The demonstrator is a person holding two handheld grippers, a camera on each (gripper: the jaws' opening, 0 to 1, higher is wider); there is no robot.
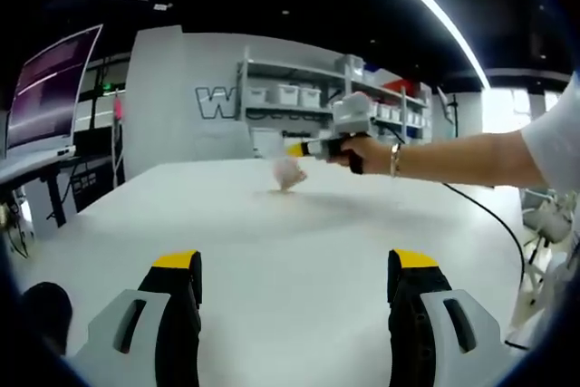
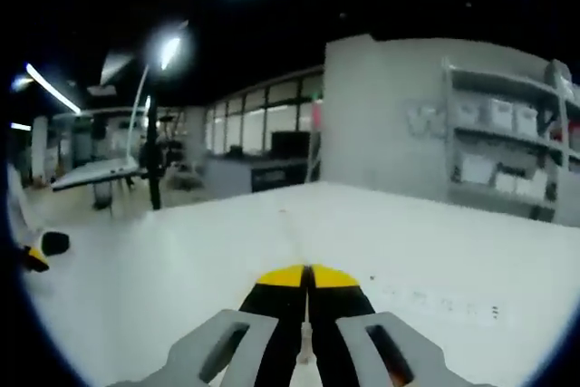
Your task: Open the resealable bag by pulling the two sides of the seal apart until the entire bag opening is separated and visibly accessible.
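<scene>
Looking along the left gripper (image 1: 294, 283) in the left gripper view: both yellow-tipped black jaws rise from the bottom edge, spread wide apart, grasping nothing, bare white table (image 1: 272, 224) showing between them. Farther across that table, near its far edge, hangs a small pale, crumpled, see-through thing, probably the resealable bag (image 1: 288, 172), though blurred and too small to be sure; seems to dangle from the yellow tip of the right gripper (image 1: 297, 149), lower end near or touching the tabletop. Reaching in from the right side, a person's hand (image 1: 367, 151) wraps the right gripper's dark handle, a bracelet (image 1: 395, 159) on the wrist, a bare forearm and a white sleeve (image 1: 562, 129) trailing to the edge. A black cable (image 1: 494, 219) droops off the table's right side. Behind stand white shelves (image 1: 317, 97) with bins, a grey wall with large lettering, and a monitor (image 1: 50, 88) at the left.

Looking along the right gripper (image 2: 308, 275) in the right gripper view: jaws pressed together, yellow tips meeting, with a thin pale sliver in the seam lower down, possibly bag film, impossible to confirm. Beyond lies the white table (image 2: 181, 269), the grey wall, the shelves (image 2: 507, 147) at right, and windows and ceiling lights far off. At the left edge, a small black-and-yellow piece (image 2: 41, 249), likely part of the left gripper.
</scene>
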